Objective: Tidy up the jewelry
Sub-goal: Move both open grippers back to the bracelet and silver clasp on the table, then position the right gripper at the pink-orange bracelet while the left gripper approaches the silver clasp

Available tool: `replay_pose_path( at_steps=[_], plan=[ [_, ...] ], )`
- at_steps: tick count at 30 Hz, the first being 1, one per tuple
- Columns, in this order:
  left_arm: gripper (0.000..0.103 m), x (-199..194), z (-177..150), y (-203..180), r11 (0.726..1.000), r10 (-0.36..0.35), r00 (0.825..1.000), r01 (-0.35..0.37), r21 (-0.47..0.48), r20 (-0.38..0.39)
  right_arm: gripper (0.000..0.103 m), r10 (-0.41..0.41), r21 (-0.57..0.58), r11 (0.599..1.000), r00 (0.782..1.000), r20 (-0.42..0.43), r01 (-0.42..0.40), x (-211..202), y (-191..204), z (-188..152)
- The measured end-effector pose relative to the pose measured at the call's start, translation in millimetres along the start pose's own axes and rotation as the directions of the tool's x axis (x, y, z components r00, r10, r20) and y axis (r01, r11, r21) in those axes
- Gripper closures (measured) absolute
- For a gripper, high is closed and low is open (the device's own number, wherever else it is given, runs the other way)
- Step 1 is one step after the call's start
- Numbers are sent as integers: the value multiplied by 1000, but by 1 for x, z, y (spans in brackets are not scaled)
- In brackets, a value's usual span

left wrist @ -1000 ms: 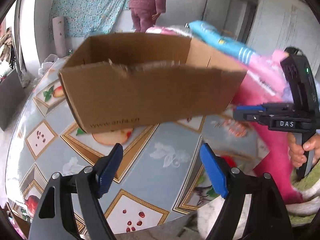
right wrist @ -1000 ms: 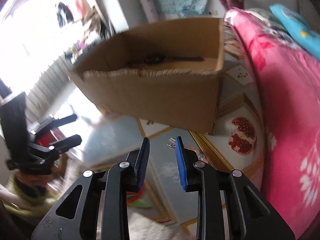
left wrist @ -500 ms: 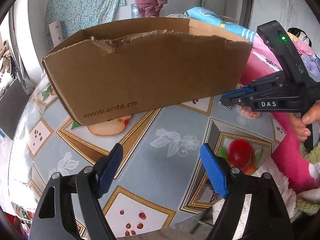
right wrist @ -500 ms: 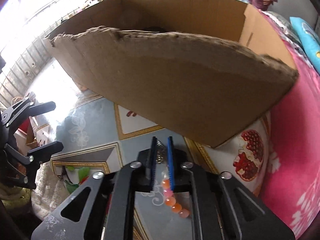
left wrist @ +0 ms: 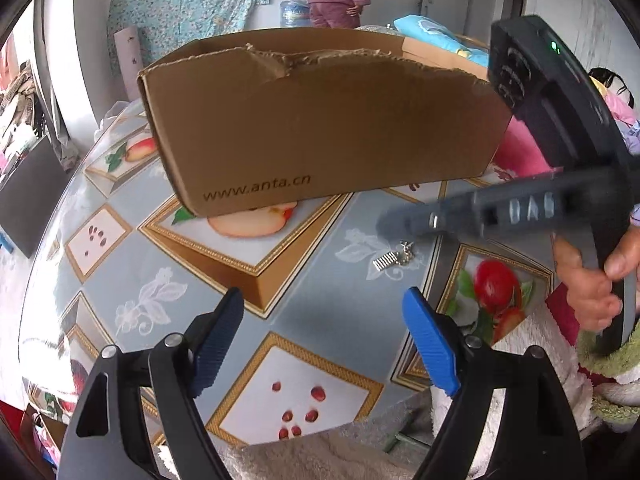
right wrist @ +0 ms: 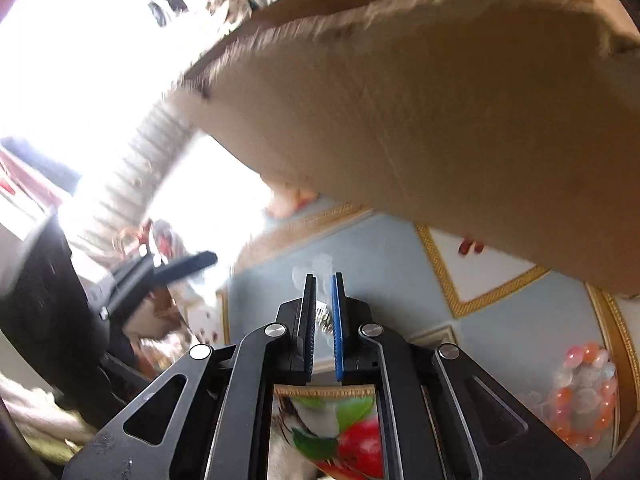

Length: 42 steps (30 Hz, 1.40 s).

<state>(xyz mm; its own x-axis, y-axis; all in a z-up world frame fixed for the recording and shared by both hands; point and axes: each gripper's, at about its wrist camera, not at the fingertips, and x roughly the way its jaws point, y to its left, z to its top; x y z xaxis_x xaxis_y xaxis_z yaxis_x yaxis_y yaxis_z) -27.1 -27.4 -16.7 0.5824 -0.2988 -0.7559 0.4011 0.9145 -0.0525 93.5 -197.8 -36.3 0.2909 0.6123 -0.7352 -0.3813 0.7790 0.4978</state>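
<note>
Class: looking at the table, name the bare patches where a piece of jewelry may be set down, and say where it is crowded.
Bare tablecloth lies between the cardboard box and the open left gripper. It is crowded at the silver clip under the right gripper, and by the bead bracelet.

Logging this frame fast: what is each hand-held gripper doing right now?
Left hand-held gripper: open, holding nothing.
Right hand-held gripper: nearly closed around a small silver piece; actual grip cannot be told.
</note>
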Motion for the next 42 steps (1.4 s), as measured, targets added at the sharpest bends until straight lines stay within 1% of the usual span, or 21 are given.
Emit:
replay_pose_path(
  at_steps=[2, 4, 6, 9, 11, 12, 14, 15, 16, 18, 21, 23, 28, 30, 36, 42],
  plan=[
    [20, -2, -2, 0, 1000, -9, 1000, 9, -2, 3, 93, 22, 41, 999, 999, 42, -24, -17, -11, -2],
    [19, 1, -2, -3, 1000, -13, 1000, 13, 1, 1, 92, 15, 67, 998, 998, 63, -19, -30, -21, -4],
    [18, 4, -2, -6, 1000, -11, 1000, 11, 5, -4, 91, -7, 78, 997, 998, 66, 2, -37, -26, -6],
    [16, 10, -1, -10, 1000, -9, 1000, 9, 12, -12, 86, -28, 89, 996, 998, 52, 23, -41, -31, -20],
    [14, 14, 2, -15, 1000, 7, 1000, -6, 22, -22, 79, -50, 89, 995, 998, 44, 46, -40, -27, -33],
    [13, 16, 2, -16, 999, 15, 999, -14, 29, -28, 78, -58, 90, 994, 997, 44, 54, -40, -25, -37],
    [11, 22, 3, -20, 998, 33, 998, -31, 47, -52, 64, -67, 97, 993, 996, 53, 62, -40, -23, -41],
    [8, 24, 2, -22, 998, 41, 998, -38, 56, -57, 60, -73, 101, 993, 996, 59, 67, -41, -23, -43],
    [7, 25, 2, -23, 997, 53, 997, -49, 65, -51, 57, -81, 104, 992, 995, 63, 74, -42, -22, -45],
    [6, 27, 2, -22, 998, 45, 997, -42, 56, -58, 54, -91, 102, 991, 994, 67, 83, -45, -25, -46],
    [6, 27, 2, -24, 997, 47, 997, -44, 58, -65, 48, -97, 91, 992, 992, 82, 90, -42, -30, -31],
    [6, 27, 3, -24, 997, 49, 997, -45, 56, -67, 43, -103, 85, 992, 990, 91, 96, -46, -31, -33],
    [6, 29, 6, -23, 997, 56, 997, -53, 47, -62, 39, -111, 100, 990, 990, 87, 102, -43, -36, -36],
    [6, 30, 6, -23, 997, 57, 996, -54, 46, -61, 39, -108, 113, 989, 991, 85, 98, -48, -42, -38],
    [6, 30, 5, -23, 998, 57, 997, -54, 45, -60, 39, -98, 120, 989, 992, 81, 88, -46, -41, -40],
    [6, 30, 2, -21, 998, 58, 997, -56, 42, -56, 36, -96, 119, 989, 992, 79, 86, -44, -38, -39]
  ],
)
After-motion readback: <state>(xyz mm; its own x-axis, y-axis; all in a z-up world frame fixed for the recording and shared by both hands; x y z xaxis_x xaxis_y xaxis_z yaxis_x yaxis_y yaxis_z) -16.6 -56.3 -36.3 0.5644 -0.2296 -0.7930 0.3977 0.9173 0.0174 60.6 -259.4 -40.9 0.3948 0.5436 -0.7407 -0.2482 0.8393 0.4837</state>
